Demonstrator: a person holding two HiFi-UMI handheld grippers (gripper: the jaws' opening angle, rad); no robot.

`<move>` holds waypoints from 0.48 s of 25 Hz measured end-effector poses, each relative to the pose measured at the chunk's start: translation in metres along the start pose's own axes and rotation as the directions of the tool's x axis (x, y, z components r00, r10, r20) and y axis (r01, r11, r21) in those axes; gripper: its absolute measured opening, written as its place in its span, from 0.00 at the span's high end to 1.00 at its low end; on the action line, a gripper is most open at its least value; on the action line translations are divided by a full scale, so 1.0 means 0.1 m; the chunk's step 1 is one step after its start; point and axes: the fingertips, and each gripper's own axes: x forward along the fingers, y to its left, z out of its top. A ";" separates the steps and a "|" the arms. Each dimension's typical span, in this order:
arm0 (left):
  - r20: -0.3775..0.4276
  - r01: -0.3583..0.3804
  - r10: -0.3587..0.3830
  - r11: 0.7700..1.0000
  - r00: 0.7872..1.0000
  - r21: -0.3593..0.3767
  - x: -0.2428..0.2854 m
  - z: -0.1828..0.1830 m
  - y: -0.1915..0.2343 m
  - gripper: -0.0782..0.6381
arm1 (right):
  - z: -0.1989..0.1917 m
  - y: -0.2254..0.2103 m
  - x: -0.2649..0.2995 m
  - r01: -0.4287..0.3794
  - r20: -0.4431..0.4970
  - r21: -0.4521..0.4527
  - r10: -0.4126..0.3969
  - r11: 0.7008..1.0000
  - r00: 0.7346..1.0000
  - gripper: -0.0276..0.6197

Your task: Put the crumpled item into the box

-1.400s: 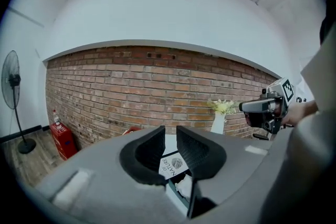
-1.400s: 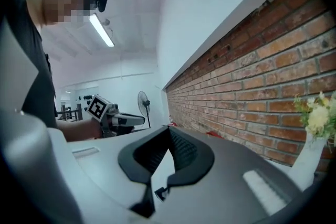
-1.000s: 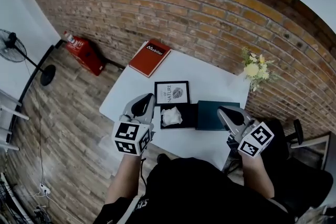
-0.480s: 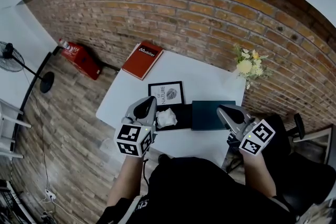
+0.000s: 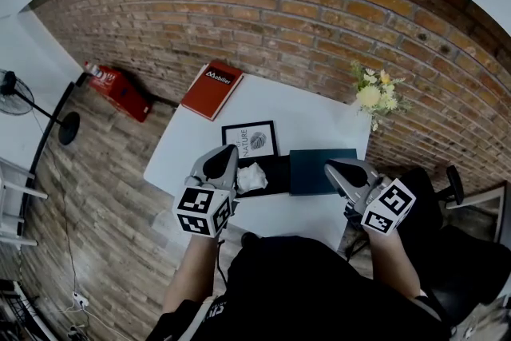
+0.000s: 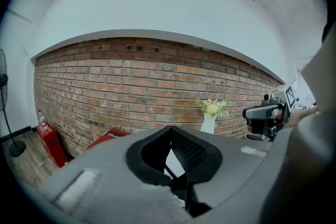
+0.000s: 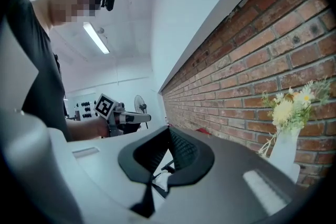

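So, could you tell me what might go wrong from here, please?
The crumpled paper lies at the left end of the open black box, close to the left gripper; a careless sweep could drag it out. The right gripper hovers by the dark lid, and a wide swing might tip the flower vase at the corner of the table.

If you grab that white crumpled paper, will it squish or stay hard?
The white crumpled paper looks creased and puffy, so a pinch would probably squash it. It seems light, so a push would likely slide it. Being lumpy, it probably won't roll.
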 end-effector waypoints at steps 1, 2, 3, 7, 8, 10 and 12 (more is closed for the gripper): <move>-0.001 0.000 0.000 1.000 1.000 -0.001 0.00 0.00 0.00 0.88 | 0.00 0.01 -0.01 -0.002 0.004 0.005 0.002 1.000 1.000 0.96; -0.002 0.000 0.000 1.000 1.000 -0.003 0.00 -0.01 0.01 0.88 | 0.00 0.01 -0.01 -0.003 0.005 0.009 0.003 1.000 1.000 0.96; -0.004 0.000 0.000 1.000 1.000 -0.005 -0.01 -0.02 0.01 0.88 | 0.00 0.01 -0.01 -0.002 0.005 0.012 0.002 1.000 1.000 0.96; -0.009 -0.004 0.004 1.000 1.000 -0.013 -0.02 -0.06 0.04 0.88 | -0.01 0.00 -0.01 0.003 0.008 0.014 -0.003 1.000 1.000 0.96; -0.009 -0.006 0.006 1.000 1.000 -0.014 -0.02 -0.07 0.04 0.88 | -0.01 0.00 -0.01 0.003 0.009 0.015 -0.003 1.000 1.000 0.96; -0.008 -0.012 0.012 1.000 1.000 -0.015 -0.04 -0.07 0.05 0.88 | -0.01 0.00 -0.01 0.001 0.010 0.016 -0.001 1.000 1.000 0.96; -0.006 -0.017 0.017 1.000 1.000 -0.016 -0.05 -0.06 0.05 0.88 | -0.01 0.00 -0.02 -0.001 0.009 0.018 0.001 1.000 1.000 0.96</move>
